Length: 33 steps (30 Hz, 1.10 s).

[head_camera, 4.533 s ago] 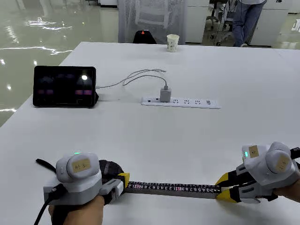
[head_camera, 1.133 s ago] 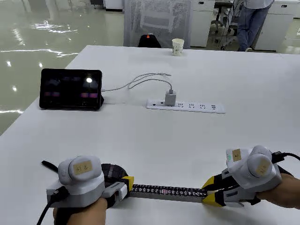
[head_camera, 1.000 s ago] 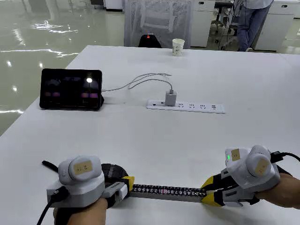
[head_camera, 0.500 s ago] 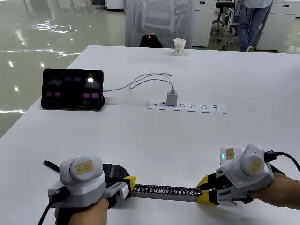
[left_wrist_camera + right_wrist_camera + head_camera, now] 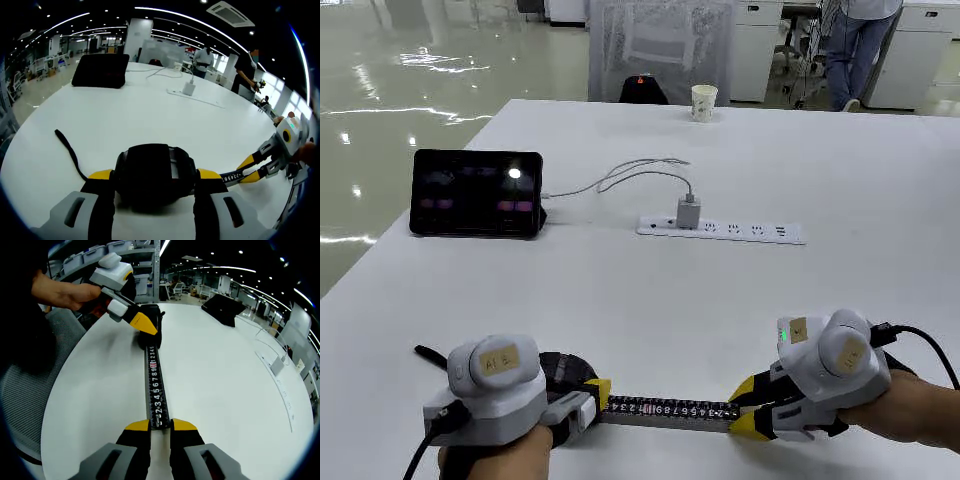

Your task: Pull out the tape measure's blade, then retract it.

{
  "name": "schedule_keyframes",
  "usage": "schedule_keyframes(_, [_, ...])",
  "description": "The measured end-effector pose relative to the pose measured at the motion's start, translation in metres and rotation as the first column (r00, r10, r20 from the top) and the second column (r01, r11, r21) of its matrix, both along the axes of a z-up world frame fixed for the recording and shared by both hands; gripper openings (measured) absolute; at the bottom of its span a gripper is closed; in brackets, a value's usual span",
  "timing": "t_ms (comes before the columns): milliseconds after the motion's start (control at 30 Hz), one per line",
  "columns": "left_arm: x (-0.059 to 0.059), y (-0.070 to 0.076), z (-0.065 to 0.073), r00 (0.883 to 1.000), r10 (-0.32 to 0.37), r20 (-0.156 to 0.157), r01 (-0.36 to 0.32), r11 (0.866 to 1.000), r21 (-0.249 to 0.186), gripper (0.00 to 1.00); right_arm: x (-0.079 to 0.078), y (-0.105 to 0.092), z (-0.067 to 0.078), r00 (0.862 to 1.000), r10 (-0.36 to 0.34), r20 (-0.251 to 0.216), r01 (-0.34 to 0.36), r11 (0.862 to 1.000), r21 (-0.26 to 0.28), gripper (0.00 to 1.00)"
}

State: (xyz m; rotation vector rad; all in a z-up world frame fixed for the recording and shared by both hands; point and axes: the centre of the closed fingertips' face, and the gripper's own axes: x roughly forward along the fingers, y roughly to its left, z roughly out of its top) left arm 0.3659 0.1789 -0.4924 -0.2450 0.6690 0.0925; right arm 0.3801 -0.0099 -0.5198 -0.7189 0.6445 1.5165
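White table (image 5: 650,300) runs wide and mostly bare under both grippers, at its near edge. The left gripper (image 5: 155,176) is clamped on the black tape measure case (image 5: 155,162), one yellow tip on each flank, and the case rests on the table. The right gripper (image 5: 160,426) has its jaws closed on the free end of the blade (image 5: 154,380). The blade lies flat on the surface, numbers up, in a straight line from the case mouth to the right gripper's tips. A thin black strap (image 5: 70,150) trails from the case across the table, on the side away from the blade.

With the blade already drawn out, the step in hand is probably the return. To do it well, the left gripper should pin the case where it is, with its mouth aimed along the blade. The right gripper should walk the end back along that same line, low to the table, so that the spring winds the blade in without slack or twist. Letting go early would risk the blade whipping back and its end slamming into the case. The strap should stay clear of the mouth.

Farther out stand a dark tablet (image 5: 477,193), a power strip (image 5: 720,229) and a paper cup (image 5: 703,102), all well apart from the work.
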Motion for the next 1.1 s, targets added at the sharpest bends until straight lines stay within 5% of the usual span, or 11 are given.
schedule_keyframes(1100, [0.0,0.001,0.0,1.0,0.004,0.002,-0.004,1.0,-0.01,0.59,-0.006,0.039,0.0,1.0,0.011,-0.01,-0.01,1.0,0.027,0.11])
